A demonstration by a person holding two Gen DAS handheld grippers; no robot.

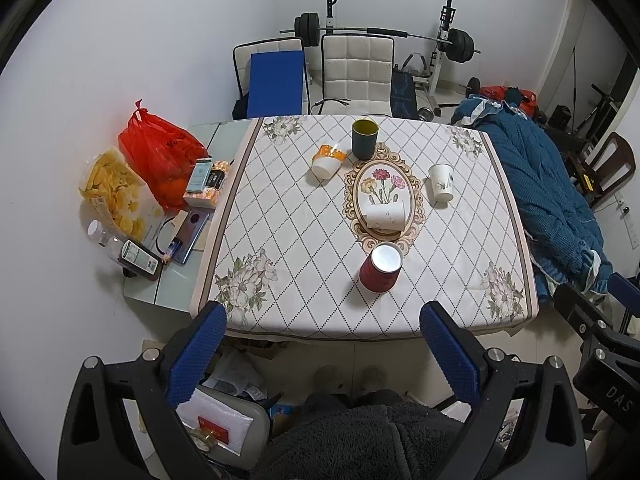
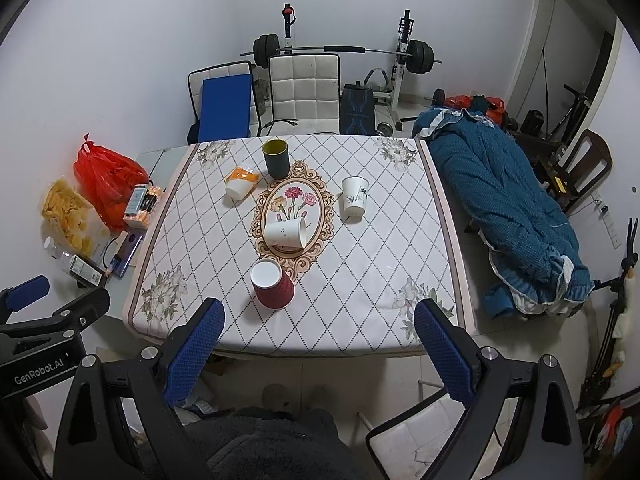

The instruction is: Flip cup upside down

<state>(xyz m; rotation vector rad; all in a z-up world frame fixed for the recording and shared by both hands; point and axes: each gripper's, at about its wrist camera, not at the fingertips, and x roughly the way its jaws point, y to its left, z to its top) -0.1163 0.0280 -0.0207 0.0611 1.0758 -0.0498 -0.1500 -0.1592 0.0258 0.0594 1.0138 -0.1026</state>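
Note:
Several cups sit on the patterned tablecloth (image 1: 304,240). A red paper cup (image 1: 380,268) (image 2: 273,284) stands upside down, nearest the front. A white cup (image 1: 385,216) (image 2: 285,233) lies on its side on the flower medallion. A white cup (image 1: 441,182) (image 2: 354,195) stands upright at the right. An orange-and-white cup (image 1: 329,160) (image 2: 240,182) lies tipped at the left. A dark green cup (image 1: 365,138) (image 2: 276,157) stands upright at the back. My left gripper (image 1: 324,322) and right gripper (image 2: 320,318) are both open and empty, held off the table's front edge.
A red bag (image 1: 160,152), a chip bag (image 1: 116,196), bottles and a phone crowd the glass table's left side. A blue quilt (image 1: 540,192) lies to the right of the table. Two white chairs (image 1: 356,72) and a barbell rack stand behind.

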